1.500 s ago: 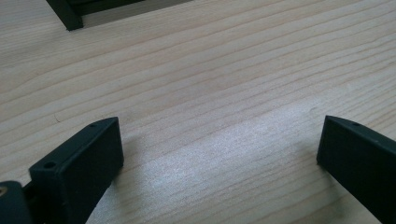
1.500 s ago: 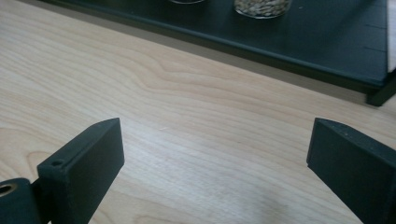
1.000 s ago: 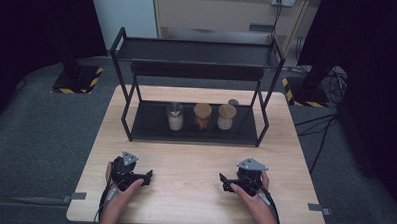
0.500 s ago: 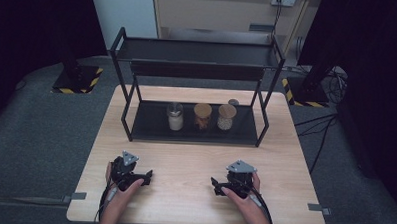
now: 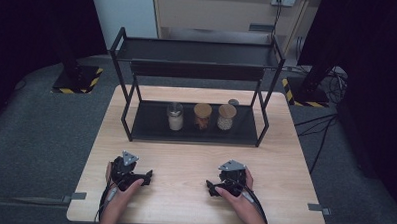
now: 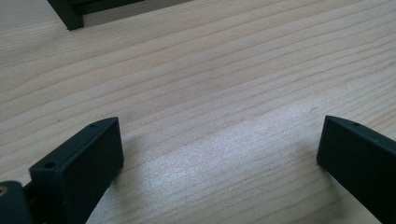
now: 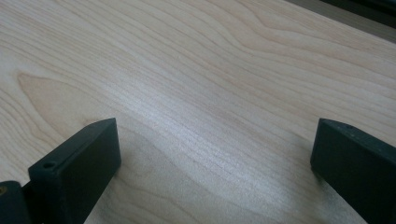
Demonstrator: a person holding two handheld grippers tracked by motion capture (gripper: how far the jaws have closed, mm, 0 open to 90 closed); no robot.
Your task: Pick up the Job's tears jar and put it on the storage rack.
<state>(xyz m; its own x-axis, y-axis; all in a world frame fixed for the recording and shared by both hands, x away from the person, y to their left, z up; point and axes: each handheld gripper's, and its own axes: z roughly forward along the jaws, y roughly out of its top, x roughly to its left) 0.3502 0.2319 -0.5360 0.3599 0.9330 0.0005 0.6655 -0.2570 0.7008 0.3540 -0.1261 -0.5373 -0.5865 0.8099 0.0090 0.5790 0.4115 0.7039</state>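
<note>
- Step in hand: a resting stance, judged to come before any reach. The left gripper point(image 5: 145, 178) and the right gripper point(image 5: 211, 186) both sit low over the near part of the tabletop point(image 5: 185, 156), well apart from each other and from the jars.
- Jaws, left gripper: apart, with bare wood grain between them in the left gripper view point(image 6: 219, 154); nothing held.
- Jaws, right gripper: likewise apart and empty in the right gripper view point(image 7: 215, 158); they have just been opening further.
- Things nearest the grippers: three jars in a row on the lower shelf of the black metal rack point(image 5: 136, 121), which stands at the far half of the tabletop.
- Appearance: the left jar point(image 5: 175, 116) is clear glass with a white filling; the middle jar point(image 5: 202, 115) has a cork-coloured lid and brownish contents; the right jar point(image 5: 226, 117) has a similar lid and pale contents. A small dark round object point(image 5: 233, 102) lies behind them.
- Next move, as a judgement: a forward reach under the upper shelf point(image 5: 196, 52), jaws kept wide to straddle one upright jar without knocking its neighbour.
</note>
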